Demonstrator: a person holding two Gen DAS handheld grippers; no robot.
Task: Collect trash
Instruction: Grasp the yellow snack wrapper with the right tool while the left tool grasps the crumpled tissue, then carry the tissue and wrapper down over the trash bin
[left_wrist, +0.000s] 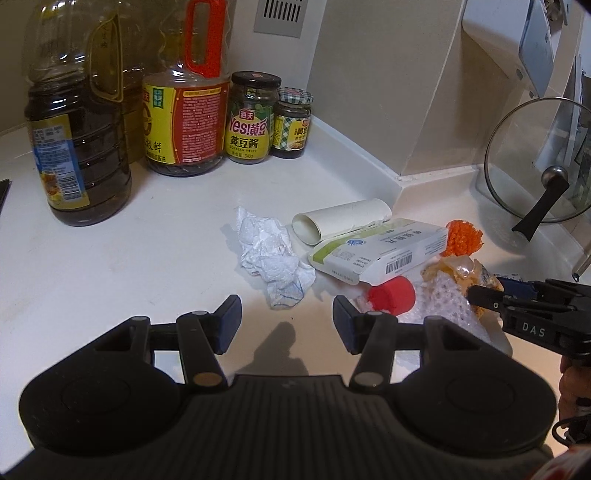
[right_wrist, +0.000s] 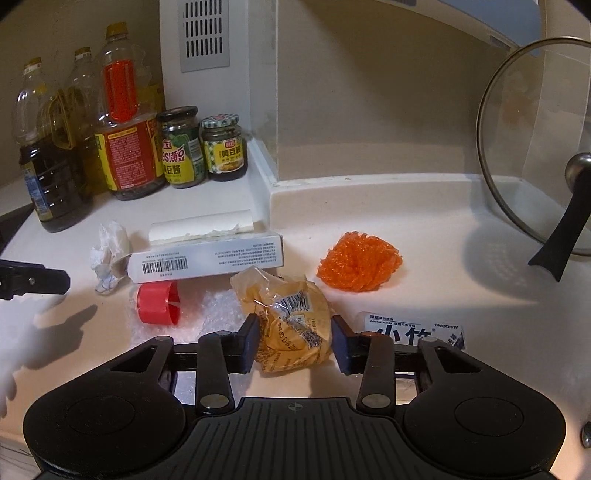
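Right gripper (right_wrist: 294, 341): jaws half closed around the crumpled yellow wrapper (right_wrist: 291, 314); contact with the pads cannot be told.
Left gripper (left_wrist: 287, 325): jaws part open, empty, before the crumpled tissue (left_wrist: 271, 262).
Between: red cap (right_wrist: 158, 302), bubble wrap (right_wrist: 218, 314).
Behind: white carton (right_wrist: 207, 254), cardboard tube (right_wrist: 201, 228), orange scourer (right_wrist: 360, 266).
Far: sauce jars (right_wrist: 201, 147), oil bottles (right_wrist: 48, 158), glass lid (right_wrist: 535, 166).

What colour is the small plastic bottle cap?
Red; the plastic bottle cap shows best in the right wrist view.
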